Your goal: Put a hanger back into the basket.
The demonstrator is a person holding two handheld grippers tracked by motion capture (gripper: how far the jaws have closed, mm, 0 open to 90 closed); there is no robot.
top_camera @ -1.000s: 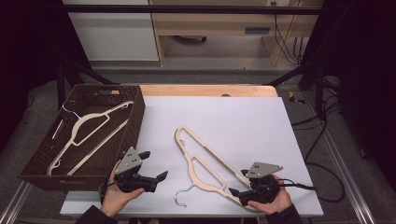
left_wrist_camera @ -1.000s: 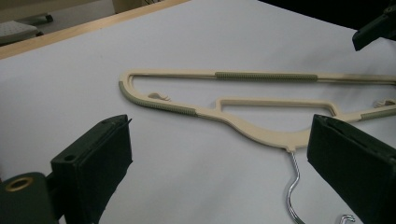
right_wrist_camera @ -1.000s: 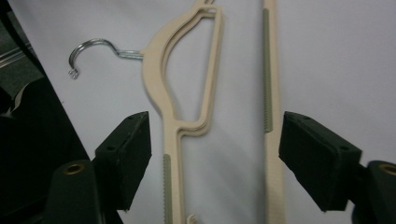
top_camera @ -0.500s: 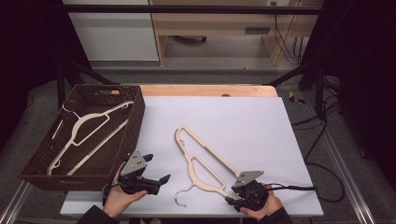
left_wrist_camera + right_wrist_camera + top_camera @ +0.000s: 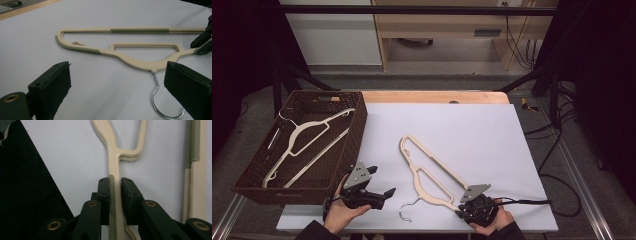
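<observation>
From above, we see the cream hanger point(image 5: 432, 172) lying flat on the white table sheet point(image 5: 472, 135), running from mid-table down toward the near edge, its metal hook point(image 5: 407, 210) curling close to that edge. We can read no brand, label or writing on it. Our right gripper point(image 5: 460, 210) sits at the hanger's near end, right by the sheet's front edge; our left gripper point(image 5: 382, 182) hovers just beside the brown basket point(image 5: 357, 130), where a second hanger point(image 5: 307, 140) lies. Wide bare sheet stays open toward the far and right edges.

Looking along the left gripper point(image 5: 117, 85), we find its jaws standing wide apart with nothing between them. The hanger point(image 5: 130, 58) lies across the sheet ahead, the hook point(image 5: 160, 100) near the right-hand jaw, and the right gripper point(image 5: 200, 46) at the hanger's far end.

Looking along the right gripper point(image 5: 115, 195), we see the jaws have just been closing and now clamp the hanger's ribbed arm point(image 5: 113, 190) between the pads. Its straight bar point(image 5: 195, 170) runs apart at the right. No markings show.
</observation>
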